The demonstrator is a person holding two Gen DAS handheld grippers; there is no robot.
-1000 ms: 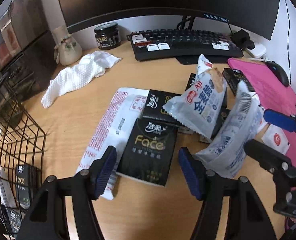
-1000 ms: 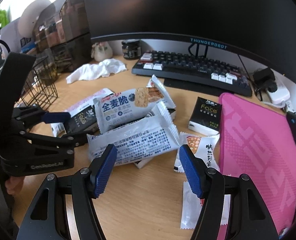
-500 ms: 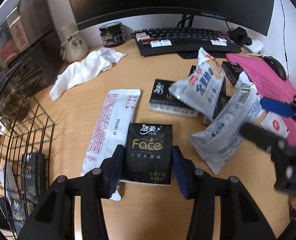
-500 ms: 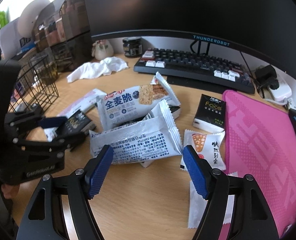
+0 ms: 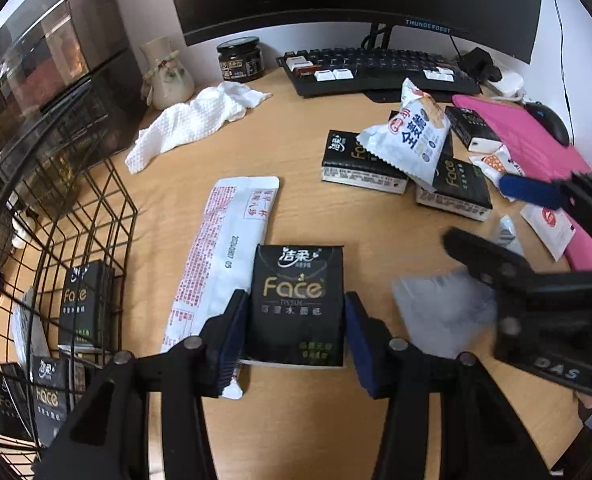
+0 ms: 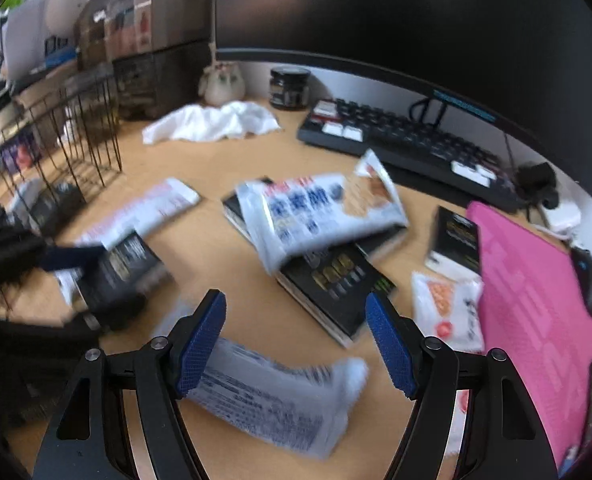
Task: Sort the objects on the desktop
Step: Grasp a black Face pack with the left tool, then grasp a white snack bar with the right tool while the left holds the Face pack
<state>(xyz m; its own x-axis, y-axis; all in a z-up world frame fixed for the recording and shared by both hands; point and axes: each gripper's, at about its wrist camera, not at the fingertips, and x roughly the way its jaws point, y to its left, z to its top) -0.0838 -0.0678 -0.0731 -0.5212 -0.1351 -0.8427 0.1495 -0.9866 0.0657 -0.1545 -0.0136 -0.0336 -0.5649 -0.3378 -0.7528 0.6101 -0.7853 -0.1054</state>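
We had the left gripper (image 5: 296,338) clamped on a black tissue pack (image 5: 298,304), its blue pads pressed to both sides, near the desk's (image 5: 304,128) front edge and partly on a long white wrapper (image 5: 224,248). A wire basket (image 5: 92,240) with more tissue packs stood at the left edge. Our right gripper (image 6: 296,346) hung with its jaws apart over a blurred white snack bag (image 6: 272,396); we could not tell whether its left pad touched the bag.

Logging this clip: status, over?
Left gripper clamped on black Face tissue pack. Right gripper open over white wrapped snack. Nothing blocking.
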